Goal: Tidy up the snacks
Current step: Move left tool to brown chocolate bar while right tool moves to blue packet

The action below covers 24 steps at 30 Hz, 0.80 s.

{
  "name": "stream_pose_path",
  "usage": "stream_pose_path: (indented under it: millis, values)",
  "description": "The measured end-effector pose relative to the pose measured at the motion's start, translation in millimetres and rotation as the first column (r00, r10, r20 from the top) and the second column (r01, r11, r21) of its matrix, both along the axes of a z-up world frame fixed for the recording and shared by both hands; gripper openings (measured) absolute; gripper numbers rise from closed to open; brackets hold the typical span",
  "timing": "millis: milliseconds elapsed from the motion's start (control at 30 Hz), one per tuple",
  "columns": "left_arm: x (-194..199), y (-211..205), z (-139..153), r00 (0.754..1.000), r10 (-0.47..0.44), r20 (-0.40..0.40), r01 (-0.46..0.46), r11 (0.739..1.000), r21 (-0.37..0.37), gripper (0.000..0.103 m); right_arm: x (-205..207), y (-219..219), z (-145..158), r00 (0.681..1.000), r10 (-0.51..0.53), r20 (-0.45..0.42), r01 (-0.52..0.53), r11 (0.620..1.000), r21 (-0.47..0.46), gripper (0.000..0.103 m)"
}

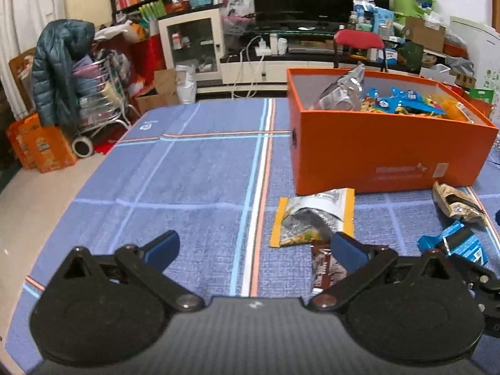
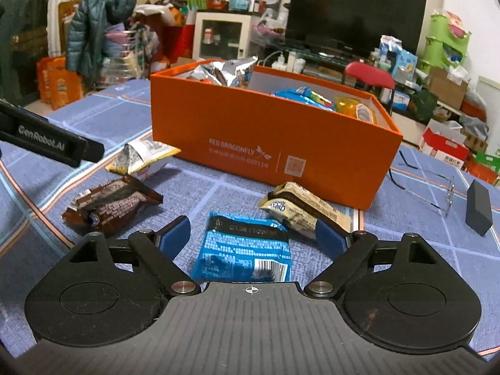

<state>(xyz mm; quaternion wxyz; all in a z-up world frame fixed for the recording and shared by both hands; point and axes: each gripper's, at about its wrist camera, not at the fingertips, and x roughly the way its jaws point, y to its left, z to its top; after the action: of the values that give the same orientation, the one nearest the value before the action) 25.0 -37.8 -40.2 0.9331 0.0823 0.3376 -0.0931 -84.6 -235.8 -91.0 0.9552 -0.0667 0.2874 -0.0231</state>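
Roughly half done, several snacks are seen inside the orange box (image 2: pixel 265 143), while four packets, the blue packet (image 2: pixel 245 247) at 12 o'clock between the spread, empty right tongs (image 2: pixel 253 234) included, are left on the tabletop (image 1: pixel 187 187); the left tongs (image 1: pixel 254 248) are spread and empty too.

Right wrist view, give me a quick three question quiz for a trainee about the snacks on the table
1. True or false: the blue packet lies between the open right gripper fingers.
2. Which loose snack lies nearest the left gripper: A) brown packet B) beige packet?
3. What colour is the box holding snacks?

Key: 1 true; 2 A; 3 orange.
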Motion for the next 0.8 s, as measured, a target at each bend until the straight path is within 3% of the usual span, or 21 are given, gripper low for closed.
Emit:
stream_pose_path:
  millis: [133, 800]
  values:
    - [-4, -6, 0, 1.0, -0.002, 0.031, 0.0, 0.999, 0.051, 0.102, -1, -6, -1, 1.0, -0.012, -0.006, 0.012, 1.0, 0.005, 0.08]
    - [-4, -12, -6, 1.0, -0.02, -0.02, 0.021, 0.998, 0.059, 0.102, 3, -14, -6, 1.0, -0.01, -0.026, 0.012, 0.998, 0.064, 0.08]
